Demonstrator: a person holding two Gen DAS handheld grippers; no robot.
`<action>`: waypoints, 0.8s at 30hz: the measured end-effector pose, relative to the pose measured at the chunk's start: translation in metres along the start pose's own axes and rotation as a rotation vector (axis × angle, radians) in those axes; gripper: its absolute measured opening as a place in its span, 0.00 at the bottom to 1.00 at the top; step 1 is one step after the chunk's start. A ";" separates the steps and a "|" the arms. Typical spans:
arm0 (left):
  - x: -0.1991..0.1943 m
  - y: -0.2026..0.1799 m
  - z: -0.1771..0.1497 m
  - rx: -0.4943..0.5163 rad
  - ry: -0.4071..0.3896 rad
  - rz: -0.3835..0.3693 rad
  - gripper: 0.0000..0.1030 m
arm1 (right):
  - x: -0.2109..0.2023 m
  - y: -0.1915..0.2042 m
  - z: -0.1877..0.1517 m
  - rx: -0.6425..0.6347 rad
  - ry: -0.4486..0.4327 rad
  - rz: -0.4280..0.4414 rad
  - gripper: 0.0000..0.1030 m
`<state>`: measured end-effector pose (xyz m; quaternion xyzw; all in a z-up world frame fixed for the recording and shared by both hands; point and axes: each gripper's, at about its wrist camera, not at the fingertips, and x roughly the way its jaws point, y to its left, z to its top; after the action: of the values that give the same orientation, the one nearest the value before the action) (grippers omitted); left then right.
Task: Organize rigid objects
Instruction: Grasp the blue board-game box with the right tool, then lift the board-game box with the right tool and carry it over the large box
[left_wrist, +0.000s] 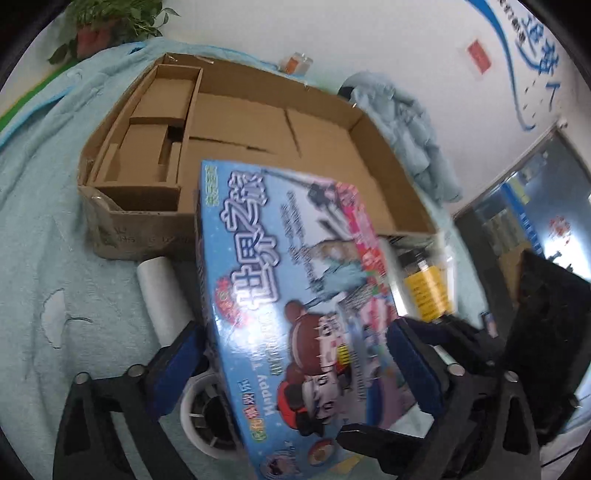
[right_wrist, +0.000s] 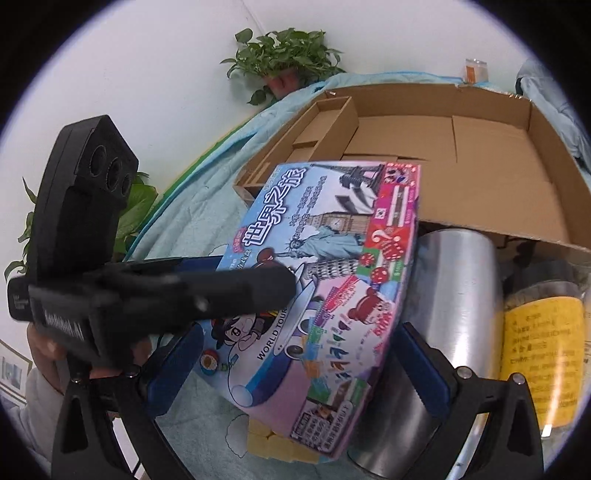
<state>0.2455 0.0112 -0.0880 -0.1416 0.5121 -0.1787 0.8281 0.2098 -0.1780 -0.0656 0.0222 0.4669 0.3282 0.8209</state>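
Left wrist view shows you both tongs, left tongs (left_wrist: 295, 373) and right tongs (right_wrist: 299, 365), wide open around the game box (left_wrist: 295, 295), which leans on the big cardboard box (left_wrist: 388, 173), its long side pointing straight ahead into it.

"WORLD TOUR" and "世界之旅" on the game box (right_wrist: 317, 280); "Happy" on its lid too.

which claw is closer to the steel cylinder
Right. The right claw straddles the board game box, with the steel cylinder just beside one of its fingers. The left claw, also around the box, sits on the box's far side.
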 end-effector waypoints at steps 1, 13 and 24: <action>0.005 0.000 0.001 -0.002 0.024 0.018 0.85 | 0.000 0.001 0.000 -0.005 -0.002 -0.014 1.00; 0.017 0.018 0.008 -0.088 0.055 -0.046 0.85 | 0.010 0.013 0.001 -0.032 0.004 -0.134 1.00; 0.012 0.011 0.001 -0.061 0.020 -0.026 0.84 | 0.007 0.014 0.001 0.009 -0.027 -0.161 1.00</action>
<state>0.2527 0.0157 -0.1016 -0.1715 0.5238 -0.1753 0.8158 0.2061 -0.1628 -0.0658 -0.0073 0.4573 0.2588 0.8508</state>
